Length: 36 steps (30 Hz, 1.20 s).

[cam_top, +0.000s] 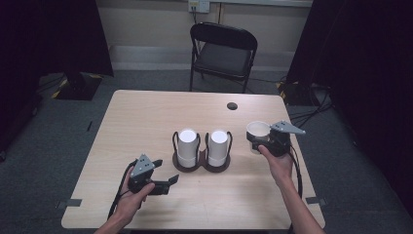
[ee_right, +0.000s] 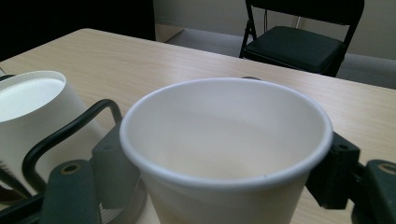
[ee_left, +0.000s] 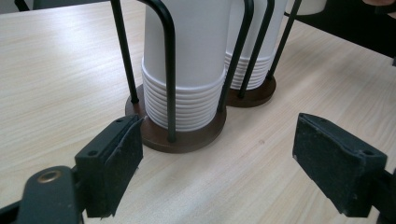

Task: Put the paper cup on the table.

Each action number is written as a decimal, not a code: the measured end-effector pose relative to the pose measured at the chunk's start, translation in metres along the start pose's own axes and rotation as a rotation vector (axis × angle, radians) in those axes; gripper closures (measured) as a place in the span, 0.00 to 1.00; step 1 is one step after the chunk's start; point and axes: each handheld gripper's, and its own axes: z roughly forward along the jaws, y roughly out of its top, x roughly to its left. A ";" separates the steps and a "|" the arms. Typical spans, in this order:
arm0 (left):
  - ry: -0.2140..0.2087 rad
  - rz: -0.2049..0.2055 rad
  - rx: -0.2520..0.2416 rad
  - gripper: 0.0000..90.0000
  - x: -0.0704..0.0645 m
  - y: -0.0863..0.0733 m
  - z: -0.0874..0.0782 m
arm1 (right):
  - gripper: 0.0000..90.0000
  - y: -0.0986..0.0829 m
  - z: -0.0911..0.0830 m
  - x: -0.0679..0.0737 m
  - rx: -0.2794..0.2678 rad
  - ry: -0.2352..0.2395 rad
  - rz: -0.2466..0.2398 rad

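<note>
Left gripper (cam_top: 163,176), low over the pale wood-grain table (cam_top: 146,117), jaws spread wide, padded black blocks bare. Two ribbed stacks of inverted white paper cups (cam_top: 187,147) sit in a black wire holder (cam_top: 201,165) on round brown bases. Right gripper (cam_top: 265,141) clamps an upright, smooth paper cup (cam_top: 257,130) with rolled rim, beside the holder.

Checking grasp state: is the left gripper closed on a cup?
No, the left gripper is open above bare table, short of the cup stack.
</note>
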 end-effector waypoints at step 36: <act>0.030 -0.005 0.003 0.21 0.005 0.000 -0.002 | 0.25 -0.032 0.075 -0.020 0.052 -0.094 0.092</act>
